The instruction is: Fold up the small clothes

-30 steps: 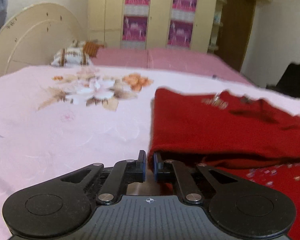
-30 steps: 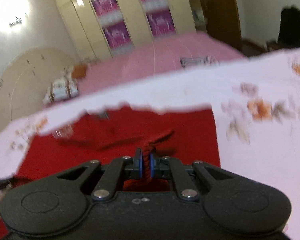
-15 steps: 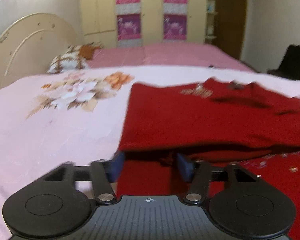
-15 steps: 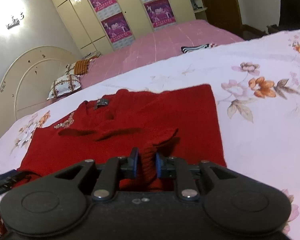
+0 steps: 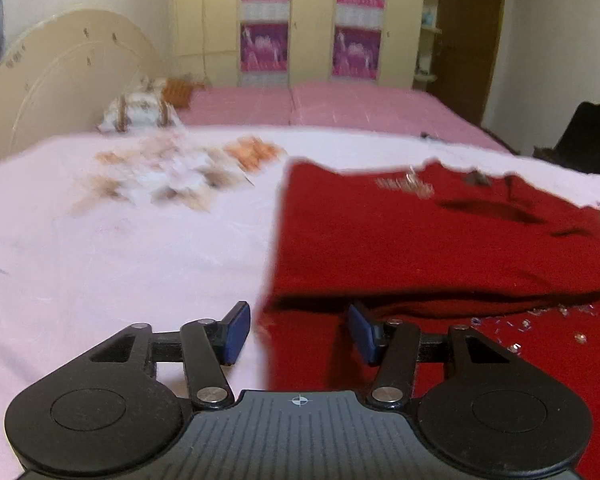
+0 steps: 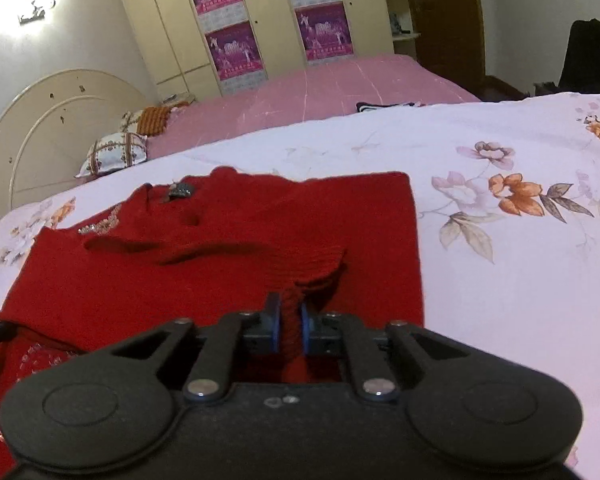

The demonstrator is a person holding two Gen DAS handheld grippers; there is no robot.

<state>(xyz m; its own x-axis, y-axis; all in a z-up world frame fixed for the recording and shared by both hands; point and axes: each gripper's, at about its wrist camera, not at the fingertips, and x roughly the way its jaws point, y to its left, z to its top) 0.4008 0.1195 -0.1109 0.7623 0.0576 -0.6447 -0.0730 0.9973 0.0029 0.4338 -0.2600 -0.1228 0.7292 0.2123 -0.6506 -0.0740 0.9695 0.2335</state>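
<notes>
Two left fingers spread at the red sweater's six-o'clock edge; right fingers pinch its fold.

Red sweater: matt knitted cloth, beaded trim. Bedsheet: smooth printed cloth. Gripper bodies: matt black plastic, metal pivots. Wardrobe: glossy.

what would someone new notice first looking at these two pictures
The bright red knitted sweater stands out first, lying folded over on the pale pink floral bedsheet in the middle of both views. Next, the right gripper is shut on a bunched fold of that sweater, while the left gripper is open at the sweater's near left edge. Behind, purple posters hang on a cream wardrobe.
</notes>
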